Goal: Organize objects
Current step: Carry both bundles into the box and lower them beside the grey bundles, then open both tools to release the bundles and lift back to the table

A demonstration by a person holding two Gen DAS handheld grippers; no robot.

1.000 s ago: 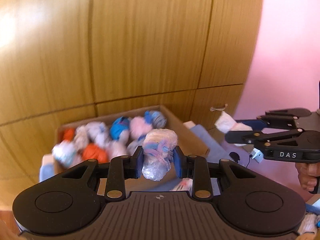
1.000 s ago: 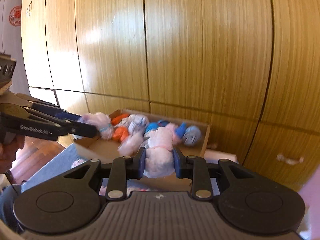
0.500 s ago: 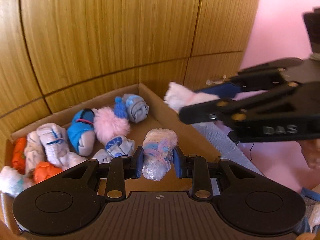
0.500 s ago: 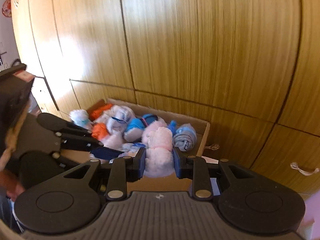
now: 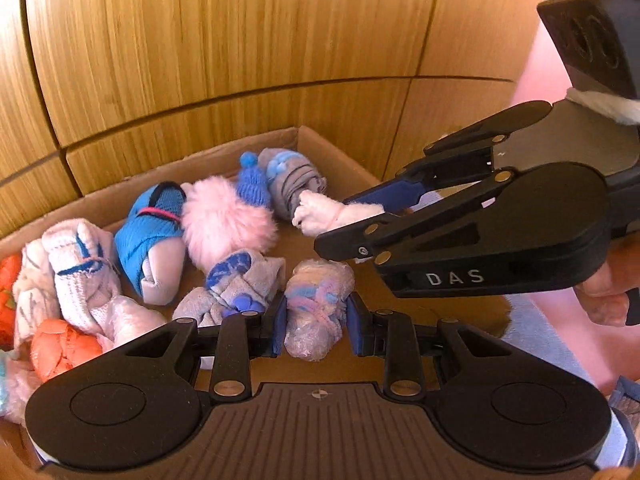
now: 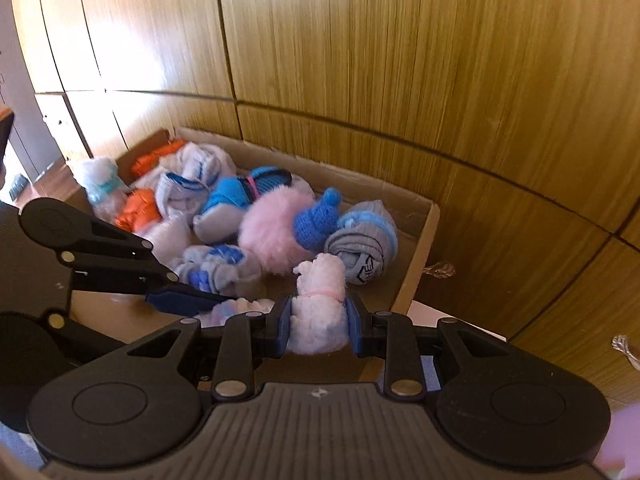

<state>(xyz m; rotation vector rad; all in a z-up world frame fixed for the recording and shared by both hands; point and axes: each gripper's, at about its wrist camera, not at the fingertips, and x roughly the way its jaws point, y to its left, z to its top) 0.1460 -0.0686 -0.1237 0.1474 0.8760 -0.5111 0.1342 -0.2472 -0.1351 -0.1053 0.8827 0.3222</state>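
Bright daylight in both views. Strong glare patch on golden wood-grain cabinet panels [image 6: 132,60], upper left of right wrist view; milder sheen top left in left wrist view [image 5: 12,4]. Open brown cardboard box [image 5: 336,156] evenly lit, soft shadows under bundles. Heavy fisheye bowing of panel seams; dark vignette at corners. Right wrist view slightly motion-blurred; left wrist view sharper.

The only lettering that reads clearly is "DAS", in white capitals on the black side of the right gripper [image 5: 340,224], seen from the left wrist view. A grey rolled sock [image 6: 362,246] in the cardboard box [image 6: 416,256] carries a dark printed mark, too small and creased to make out
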